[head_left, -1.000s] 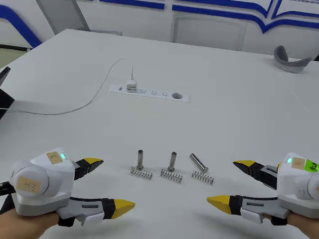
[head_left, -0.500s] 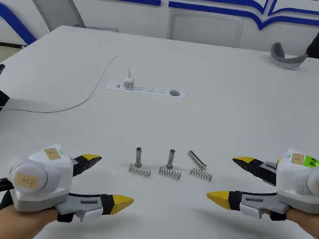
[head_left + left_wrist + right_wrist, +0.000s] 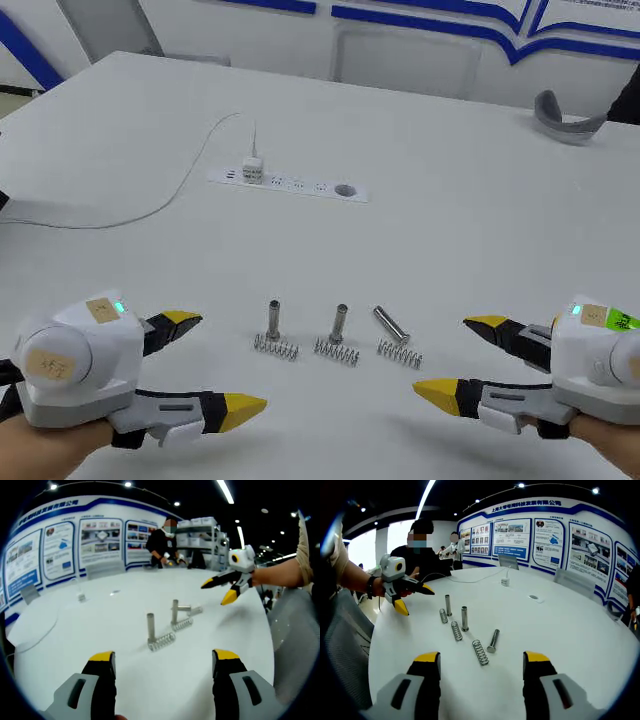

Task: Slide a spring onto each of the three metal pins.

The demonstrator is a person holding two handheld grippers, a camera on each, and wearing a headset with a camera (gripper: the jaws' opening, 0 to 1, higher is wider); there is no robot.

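Observation:
Three metal pins stand in a row on the white table. The left pin (image 3: 273,318) and the middle pin (image 3: 339,322) are upright, while the right pin (image 3: 390,325) lies on its side. In front of each pin a loose spring lies flat: left spring (image 3: 276,348), middle spring (image 3: 336,352), right spring (image 3: 400,355). My left gripper (image 3: 222,362) hovers open to the left of the row, holding nothing. My right gripper (image 3: 450,355) is open to the right of it, also holding nothing. Ahead of the right gripper (image 3: 481,656) lie the fallen pin (image 3: 493,641) and its spring (image 3: 480,652).
A white power strip (image 3: 290,185) with a plug (image 3: 251,170) and a thin cable (image 3: 150,210) lies further back on the table. A grey curved band (image 3: 565,115) rests at the far right. People stand beyond the table's far edges.
The head view has shifted a little. Pins, springs and both grippers keep their places.

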